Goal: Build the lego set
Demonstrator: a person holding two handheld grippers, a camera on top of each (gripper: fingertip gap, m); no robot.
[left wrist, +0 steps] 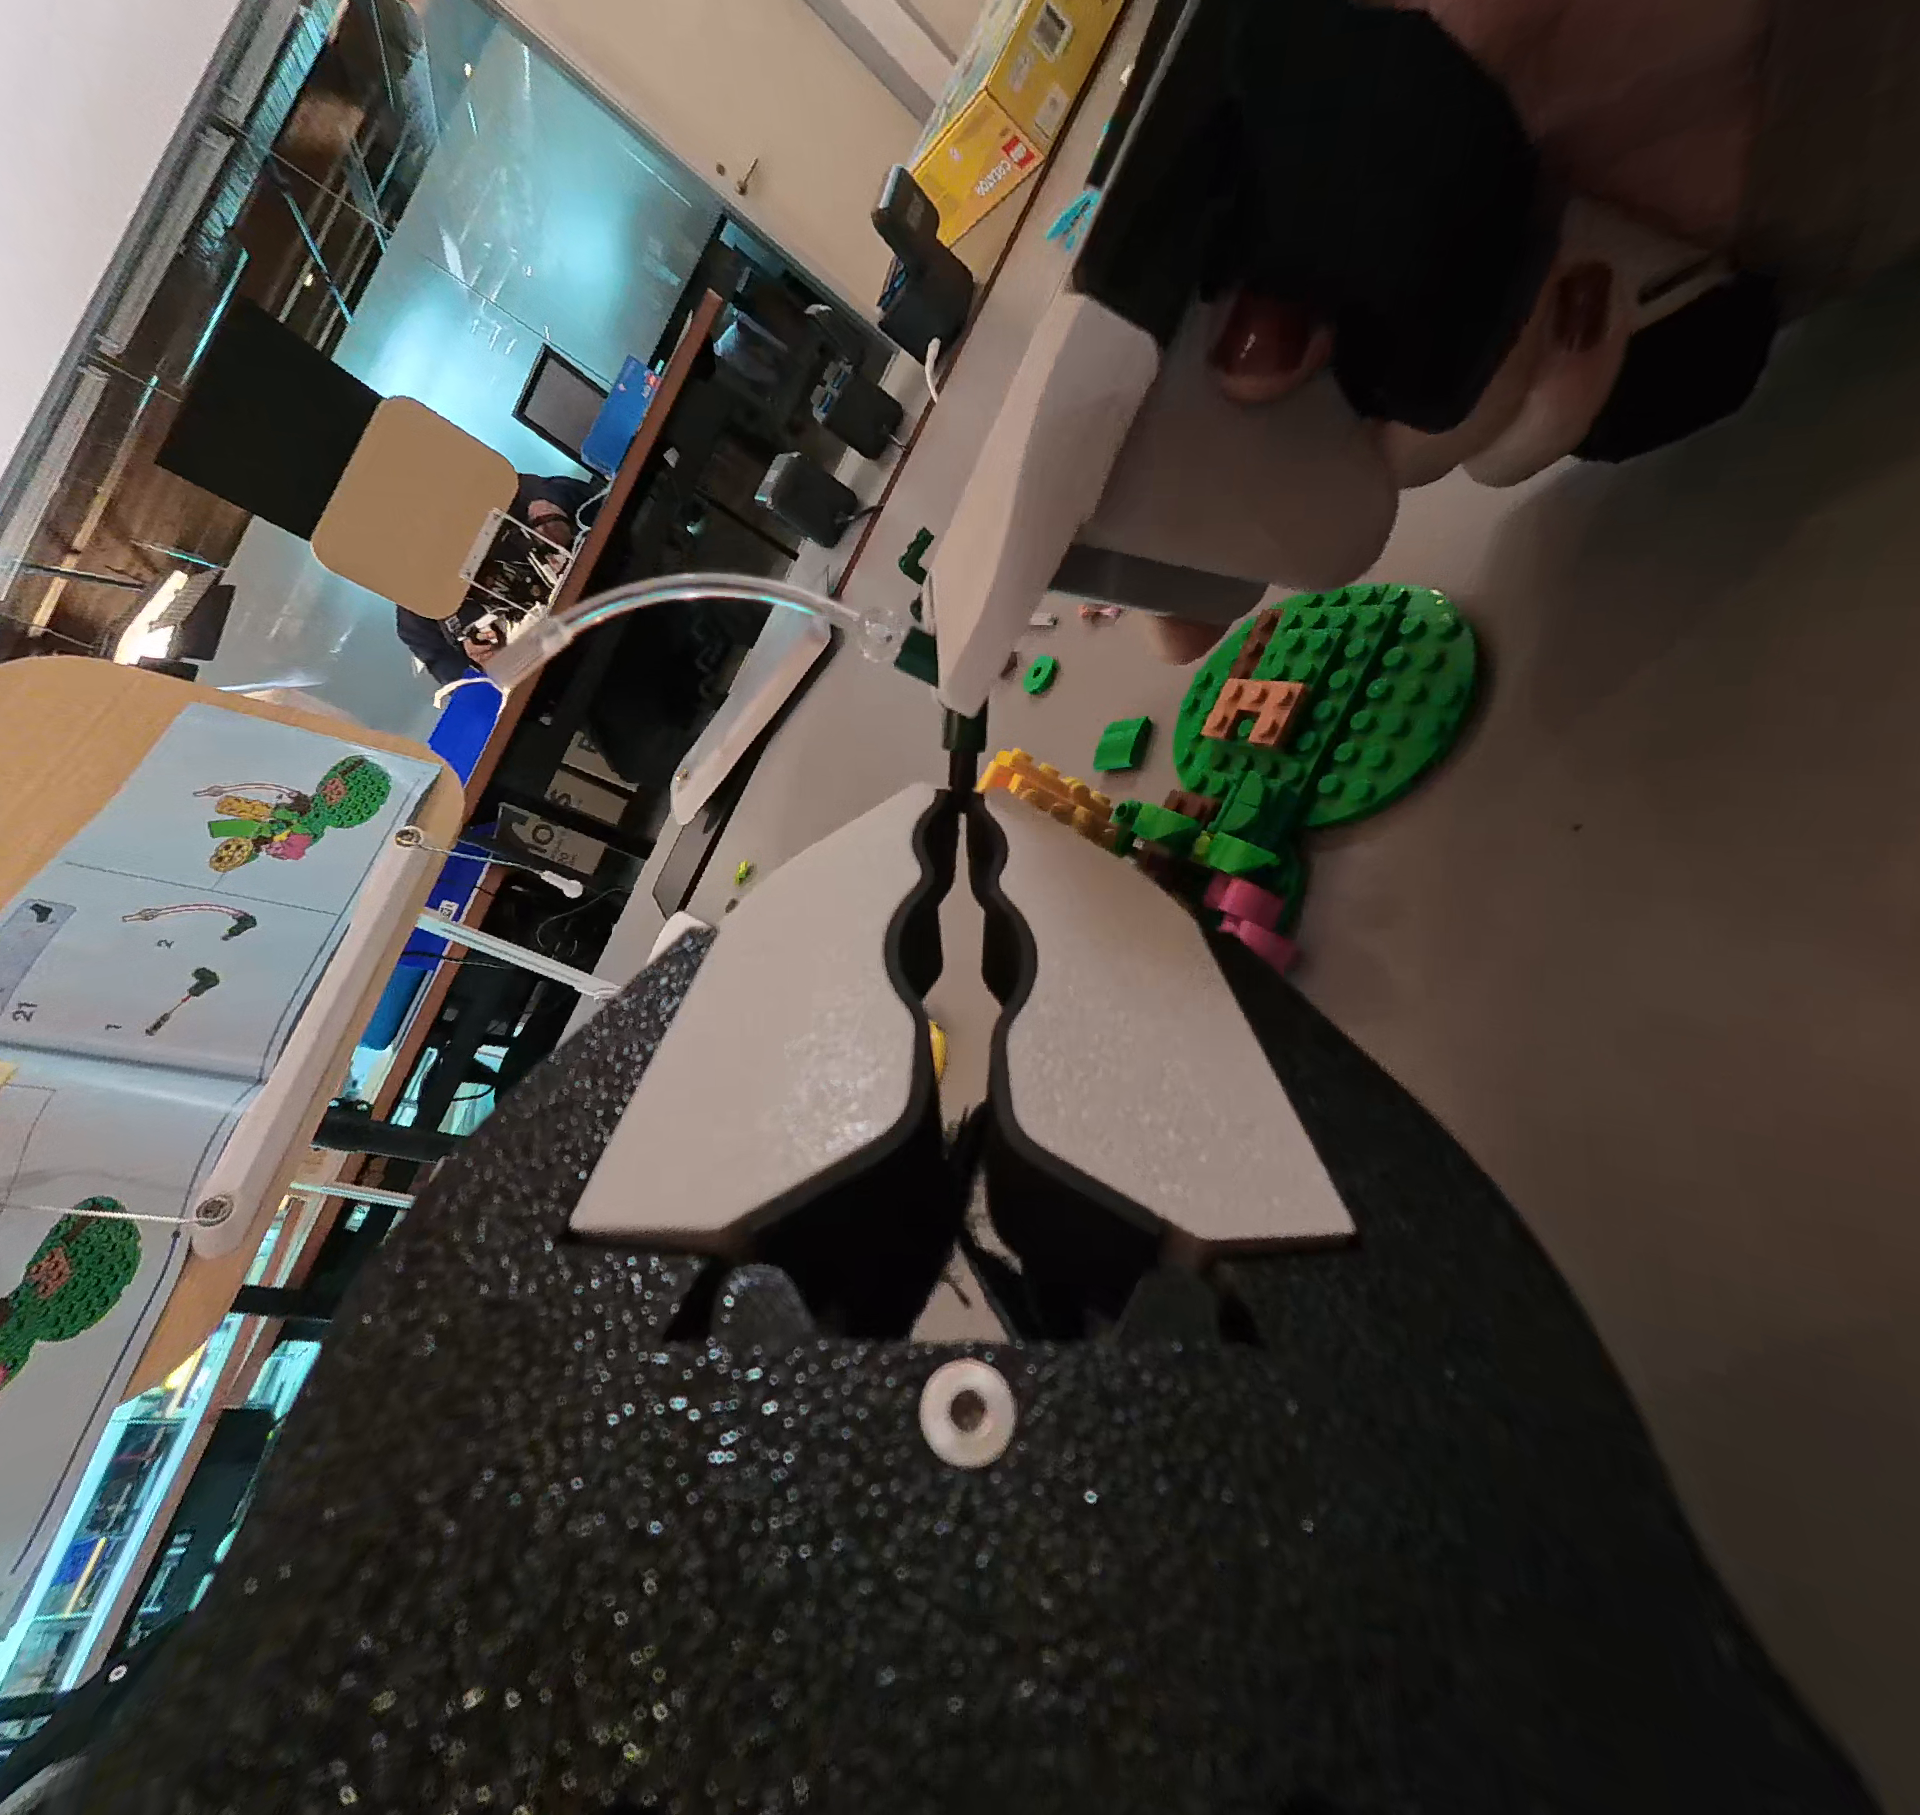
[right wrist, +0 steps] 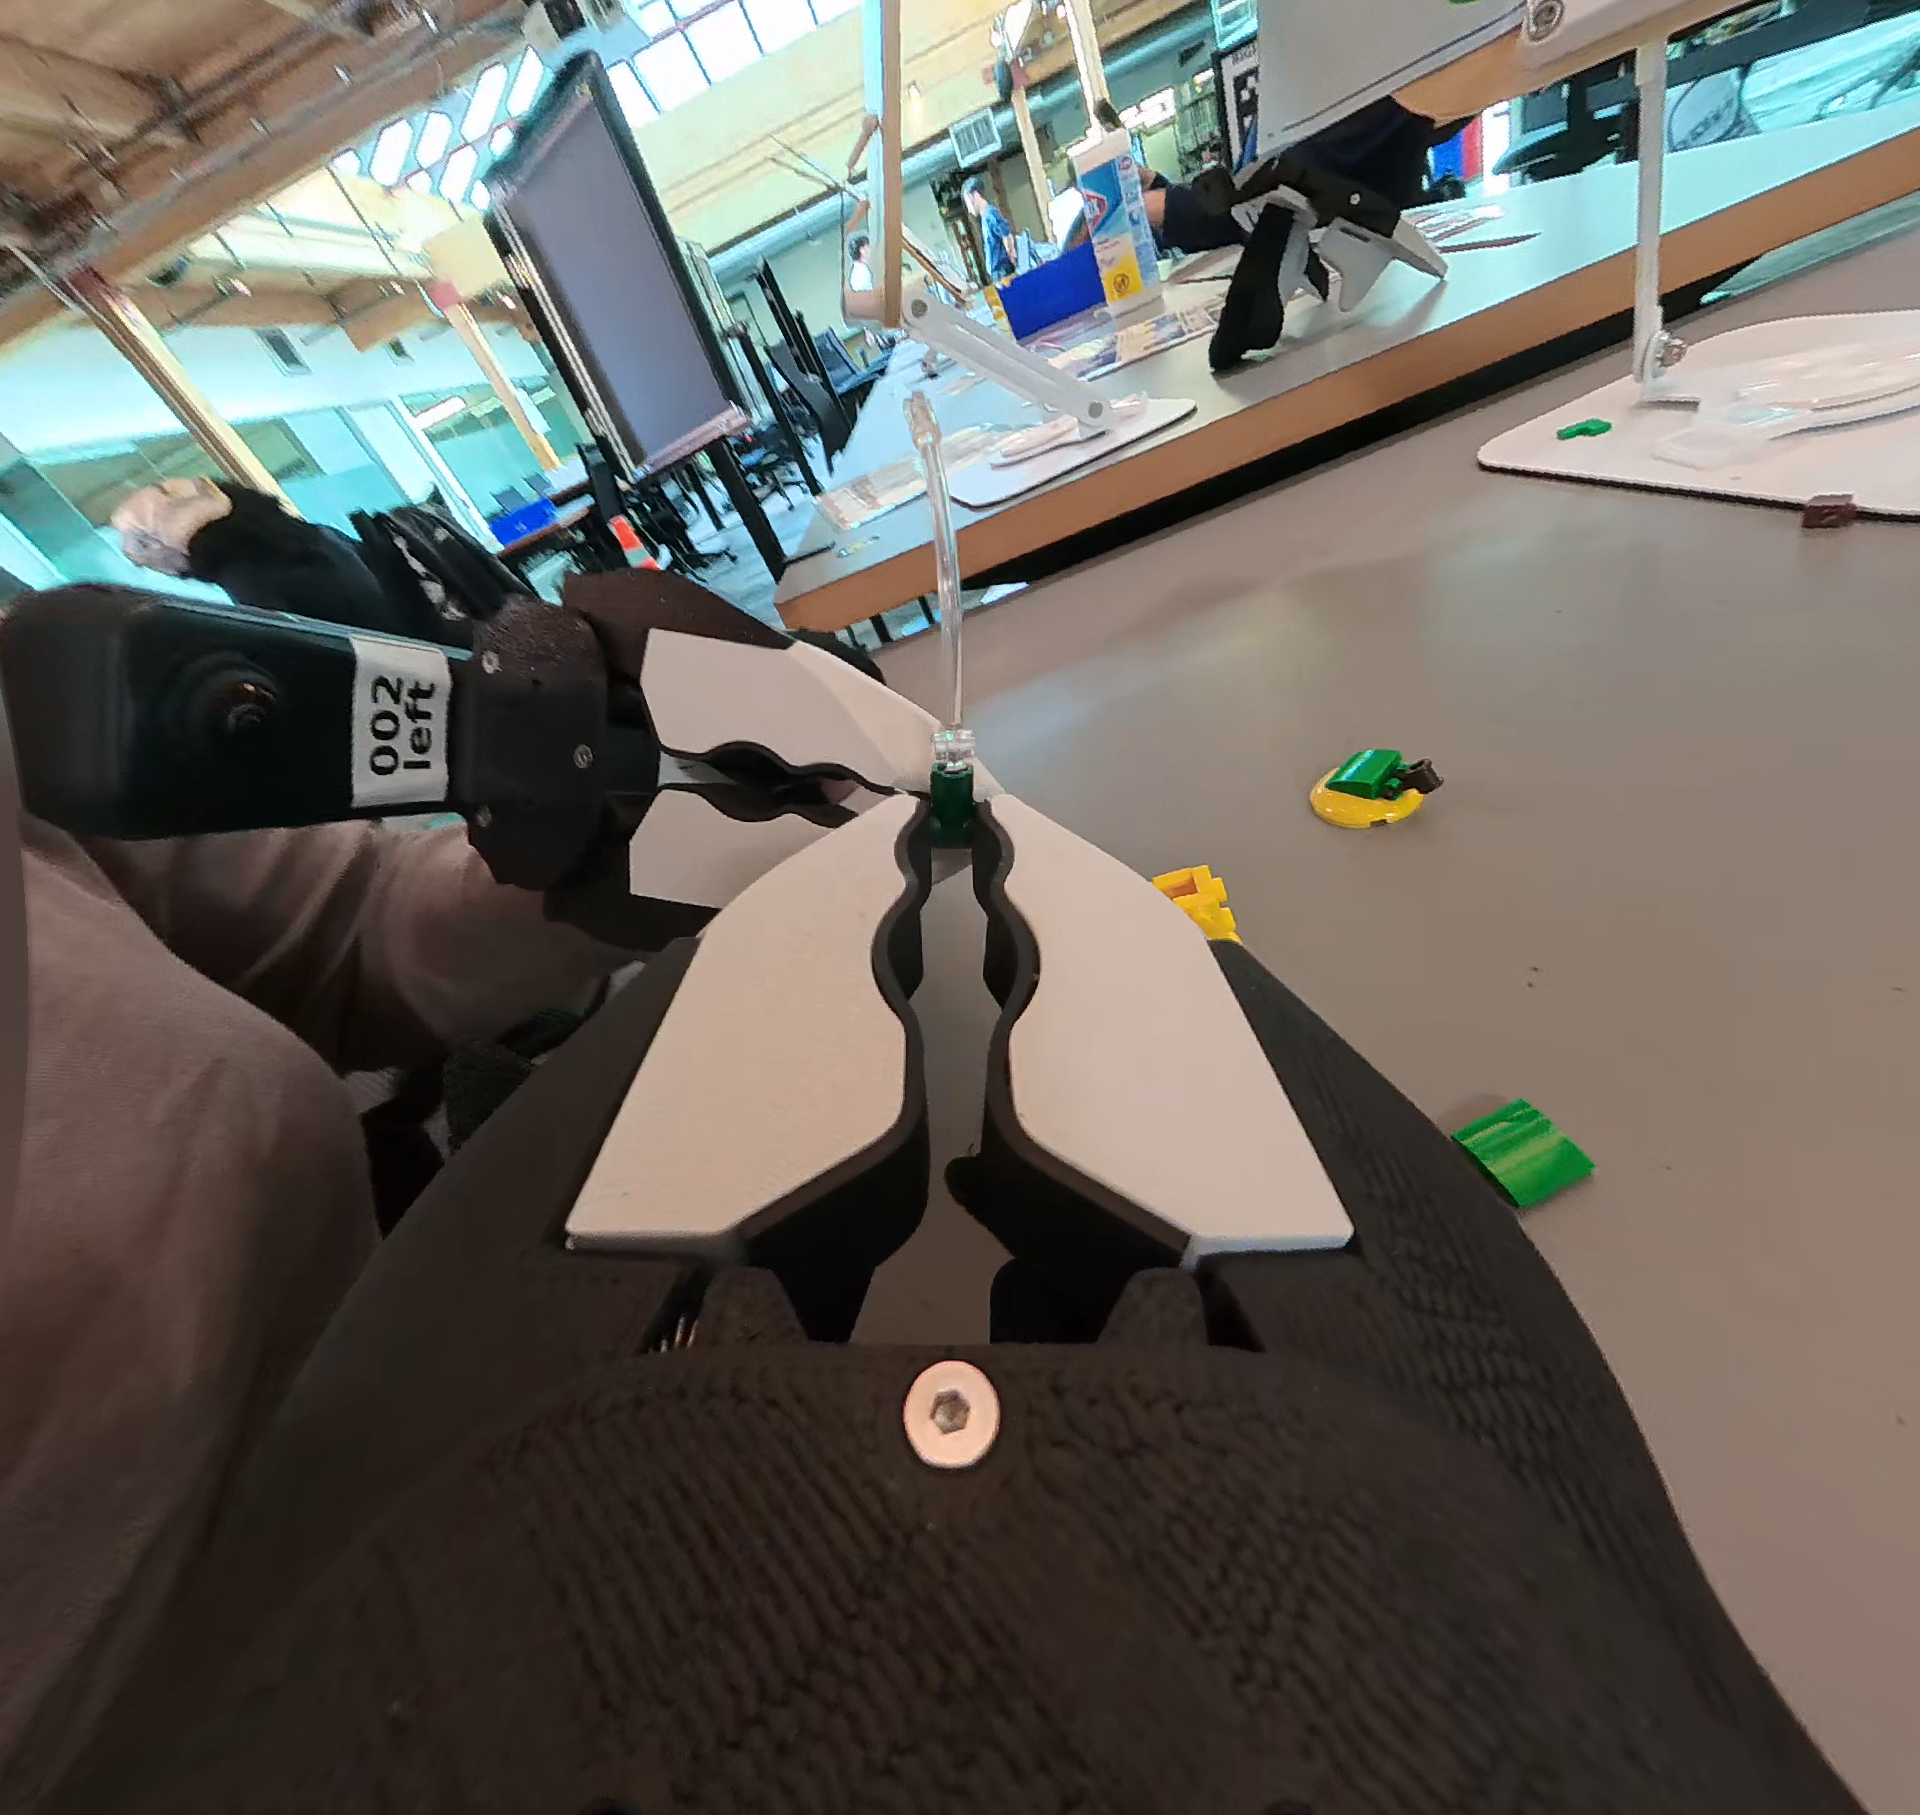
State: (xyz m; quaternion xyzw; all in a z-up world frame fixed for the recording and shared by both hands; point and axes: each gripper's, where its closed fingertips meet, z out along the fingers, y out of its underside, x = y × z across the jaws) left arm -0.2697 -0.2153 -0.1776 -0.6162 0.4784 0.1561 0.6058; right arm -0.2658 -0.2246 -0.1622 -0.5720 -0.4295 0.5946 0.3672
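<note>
Above the grey table (right wrist: pixel 1558 726), both grippers pinch one small assembly: the right gripper (right wrist: pixel 948 815) is closed on the dark green piece (right wrist: pixel 951 799), the left gripper (left wrist: pixel 961 789) on its thin black stem (left wrist: pixel 958 742), so a small twist may pop the clear tube (right wrist: pixel 943 560) off.

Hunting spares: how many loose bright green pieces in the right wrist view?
3: slope near right gripper, brick on yellow disc, bit on white stand base. Others may be hidden.

A white label (right wrist: pixel 401 726) bearing printed characters wraps the left claw (right wrist: pixel 883 789), left of the right claw's tips. Printed step numerals mark the instruction booklet (left wrist: pixel 208 934) left of the left claw, and a logo marks the yellow box (left wrist: pixel 997 144) beyond it on the table (left wrist: pixel 1558 1038).
</note>
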